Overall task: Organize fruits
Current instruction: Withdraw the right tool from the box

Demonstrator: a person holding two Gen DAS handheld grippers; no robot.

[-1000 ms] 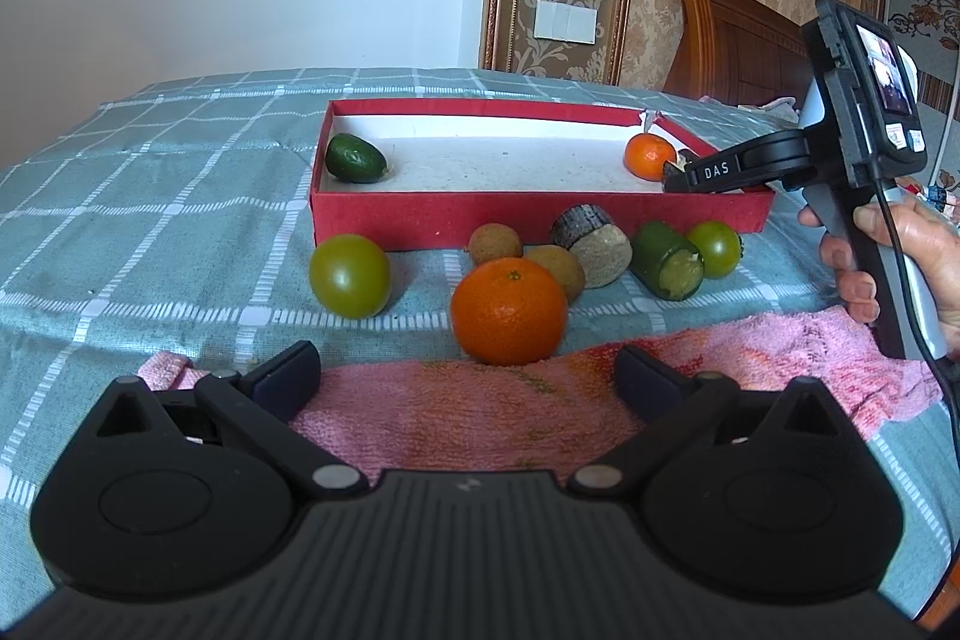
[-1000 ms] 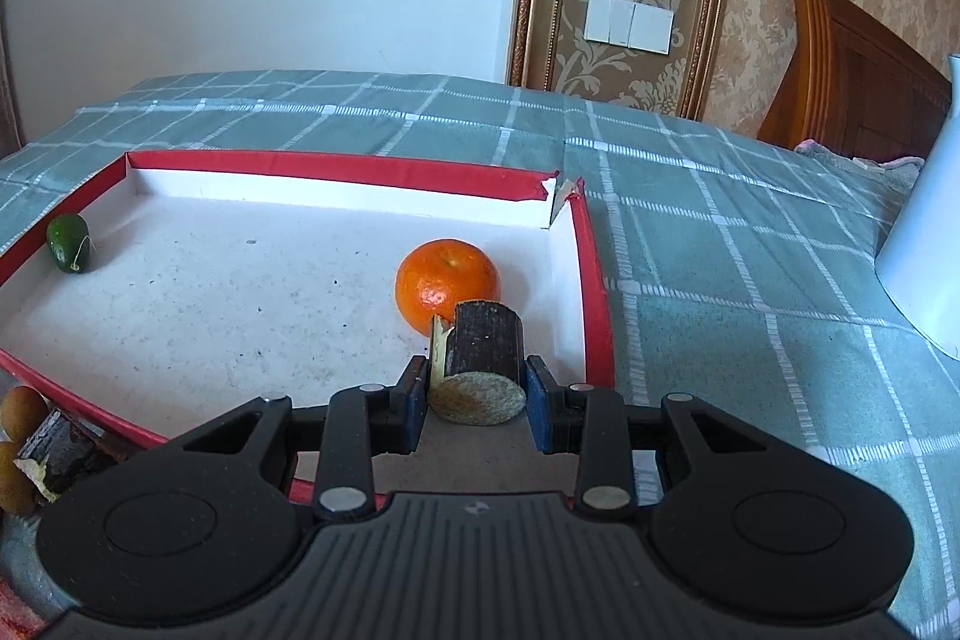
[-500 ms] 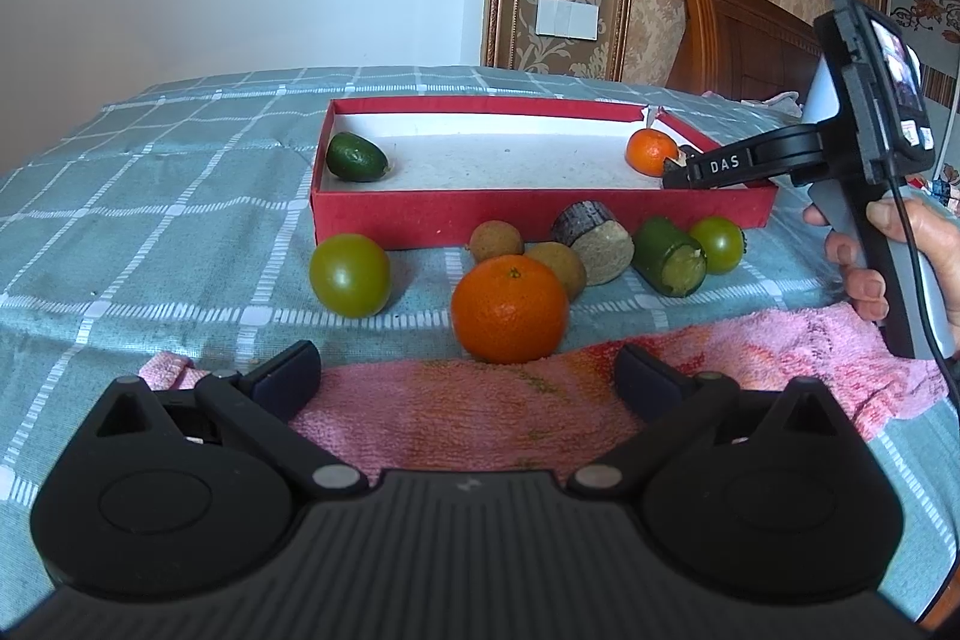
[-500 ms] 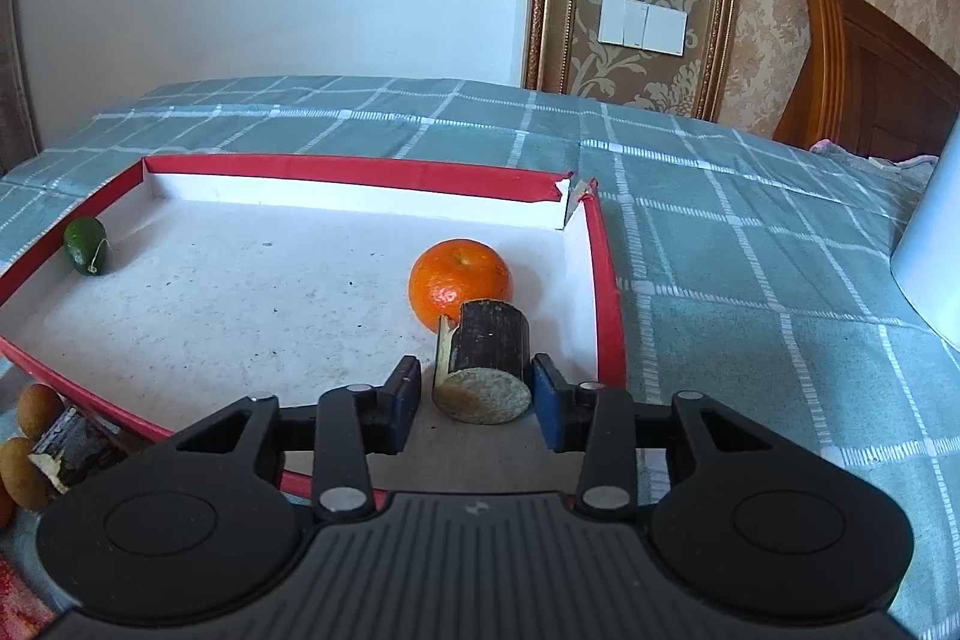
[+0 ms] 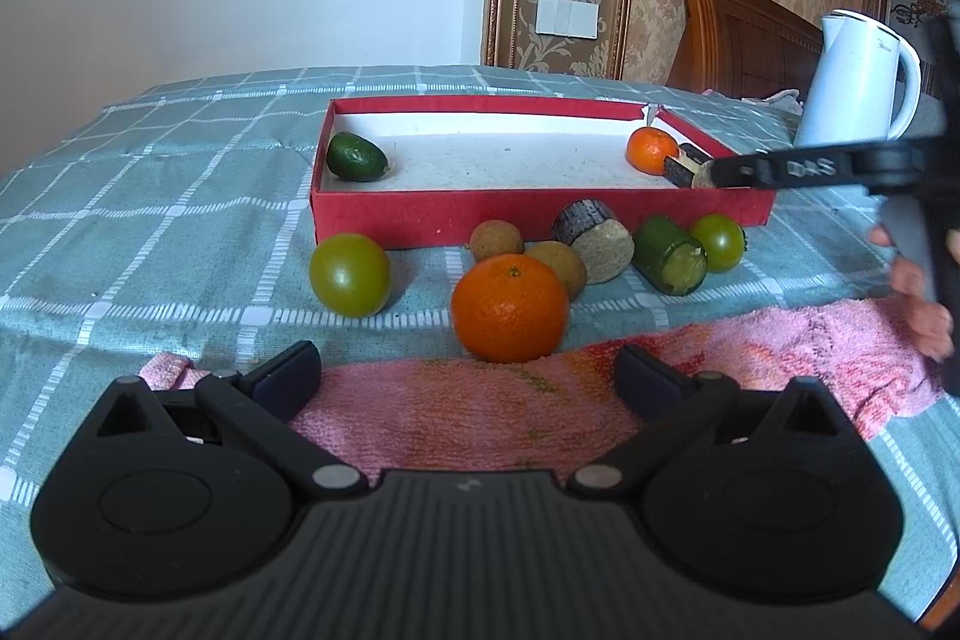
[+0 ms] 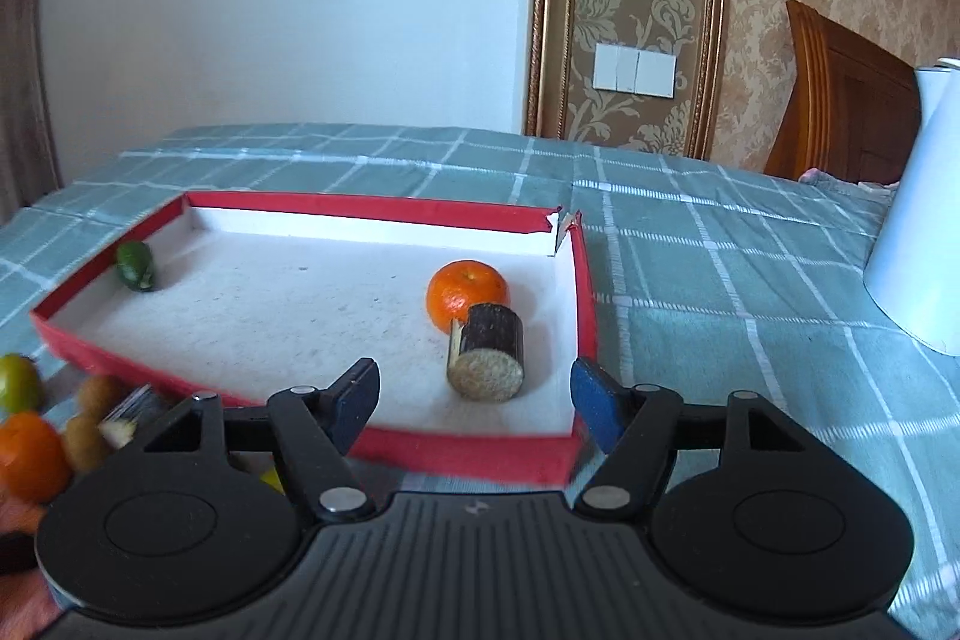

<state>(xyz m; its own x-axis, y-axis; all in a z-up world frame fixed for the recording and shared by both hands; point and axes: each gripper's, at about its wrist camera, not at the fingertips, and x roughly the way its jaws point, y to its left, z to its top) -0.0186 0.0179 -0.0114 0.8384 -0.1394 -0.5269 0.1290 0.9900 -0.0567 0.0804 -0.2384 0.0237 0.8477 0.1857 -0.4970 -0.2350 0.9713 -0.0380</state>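
Observation:
A red box (image 5: 540, 214) (image 6: 468, 451) lies on the bed. In it are a green fruit (image 5: 356, 156) (image 6: 135, 266), a small orange (image 5: 651, 150) (image 6: 467, 293) and a dark cut piece (image 6: 486, 353) (image 5: 684, 167). My right gripper (image 6: 474, 400) is open and empty, just behind the piece at the box's near edge. My left gripper (image 5: 465, 370) is open and empty over a pink towel (image 5: 480, 412). In front of the box lie a big orange (image 5: 509, 307), green tomatoes (image 5: 350, 273) (image 5: 719, 242), brown fruits (image 5: 495, 240), another cut piece (image 5: 594, 241) and a cucumber piece (image 5: 671, 254).
A white kettle (image 5: 855, 91) (image 6: 918, 232) stands at the right of the box. The bed has a green checked cover (image 5: 150, 196). A wooden headboard (image 5: 738, 34) rises behind. The right gripper's body and a hand (image 5: 918, 292) show at the right edge.
My right gripper has opened and let go of the dark cut piece, which now lies in the box by the small orange. The gripper has drawn back. My left gripper has not moved.

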